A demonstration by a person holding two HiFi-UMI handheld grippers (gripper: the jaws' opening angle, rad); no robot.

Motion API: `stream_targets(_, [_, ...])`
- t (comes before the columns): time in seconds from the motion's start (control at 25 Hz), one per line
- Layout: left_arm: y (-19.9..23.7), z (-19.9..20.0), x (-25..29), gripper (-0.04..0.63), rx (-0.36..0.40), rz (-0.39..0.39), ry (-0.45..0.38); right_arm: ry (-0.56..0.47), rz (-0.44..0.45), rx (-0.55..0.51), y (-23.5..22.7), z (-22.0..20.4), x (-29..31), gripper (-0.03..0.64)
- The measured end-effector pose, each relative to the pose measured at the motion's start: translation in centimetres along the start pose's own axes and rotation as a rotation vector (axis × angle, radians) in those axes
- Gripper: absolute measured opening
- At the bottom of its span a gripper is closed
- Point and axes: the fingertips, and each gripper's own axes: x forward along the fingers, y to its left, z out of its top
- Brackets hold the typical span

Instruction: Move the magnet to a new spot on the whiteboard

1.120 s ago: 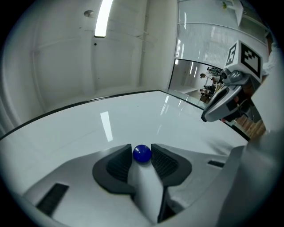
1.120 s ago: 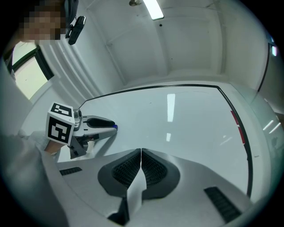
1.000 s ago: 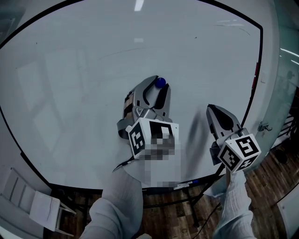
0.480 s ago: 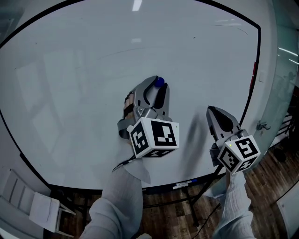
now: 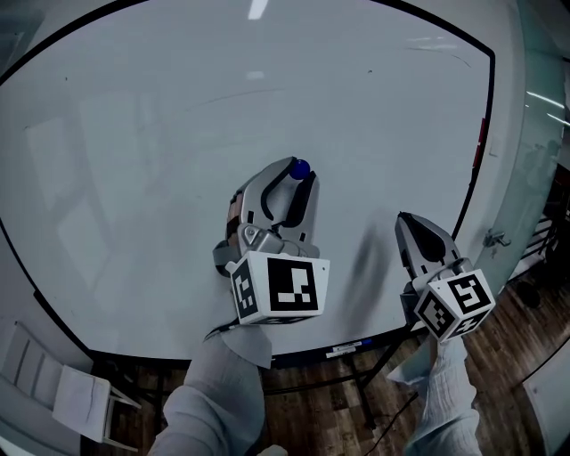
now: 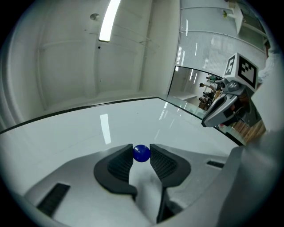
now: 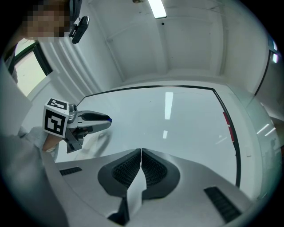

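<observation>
The right gripper [image 7: 141, 151] is seen along its own jaws, which are pressed together with nothing between them. Beyond them the whiteboard [image 7: 191, 124] is spread out, bounded by a thin black frame [image 7: 155, 86], and a ceiling light [image 7: 156, 8] is mirrored on it as a bright bar. A short red strip [image 7: 227, 122] is seen just inside the frame at the right. At the left, the left gripper [image 7: 108, 119] is held close to the board, its marker cube [image 7: 55, 120] turned toward the camera. A blue magnet [image 7: 109, 119] is glimpsed at its tip.
</observation>
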Motion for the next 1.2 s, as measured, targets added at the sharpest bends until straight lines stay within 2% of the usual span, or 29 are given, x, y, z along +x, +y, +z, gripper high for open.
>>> stream_targets(0.52, [-1.1,-2.9,-3.1,0.121,-0.044,-0.056,0.060,0.028,-0.008,0.045,2.0,-1.1,-1.9,0.028])
stream_targets(0.88, [-5.1,-6.1,-5.4,0.121,-0.053,-0.150,0.114,0.079,-0.068,0.075,2.3,-3.8,-5.2,0.028])
stream_targets(1.2, [-9.6,-7.1,-6.8,0.121,-0.071,-0.247,0.126,0.138,-0.137,0.120,2.4,-6.7,-8.8,0.028])
